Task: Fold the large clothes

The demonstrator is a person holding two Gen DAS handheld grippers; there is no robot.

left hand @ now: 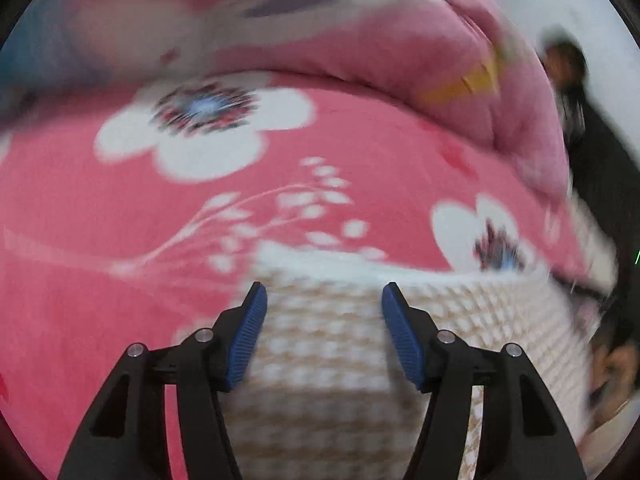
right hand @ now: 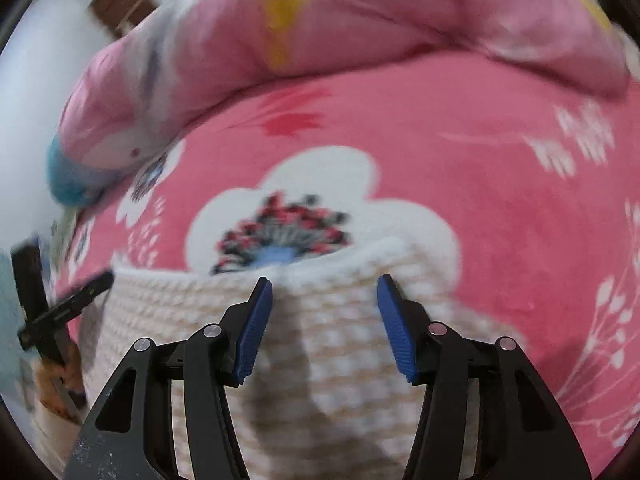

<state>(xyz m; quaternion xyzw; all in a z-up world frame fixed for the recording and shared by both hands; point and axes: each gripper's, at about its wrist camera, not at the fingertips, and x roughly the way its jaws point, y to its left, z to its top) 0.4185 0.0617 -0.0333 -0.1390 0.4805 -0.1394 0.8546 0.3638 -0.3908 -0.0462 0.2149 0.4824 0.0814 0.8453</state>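
A cream and beige knitted garment [left hand: 332, 344] lies on a pink flowered bedsheet [left hand: 120, 208]. My left gripper [left hand: 323, 304] is open, its blue pads spread just above the garment near its far white edge. In the right wrist view the same knit garment [right hand: 320, 344] lies under my right gripper [right hand: 324, 298], which is also open over the garment's far edge, with nothing between its pads. The left gripper [right hand: 60, 312] shows at the left edge of the right wrist view. Both views are blurred by motion.
A bunched pink quilt [left hand: 360, 48] lies across the far side of the bed and also shows in the right wrist view [right hand: 320, 28]. A blue soft item [right hand: 68, 180] sits at the quilt's left end. Dark things [left hand: 592, 140] stand beyond the bed at the right.
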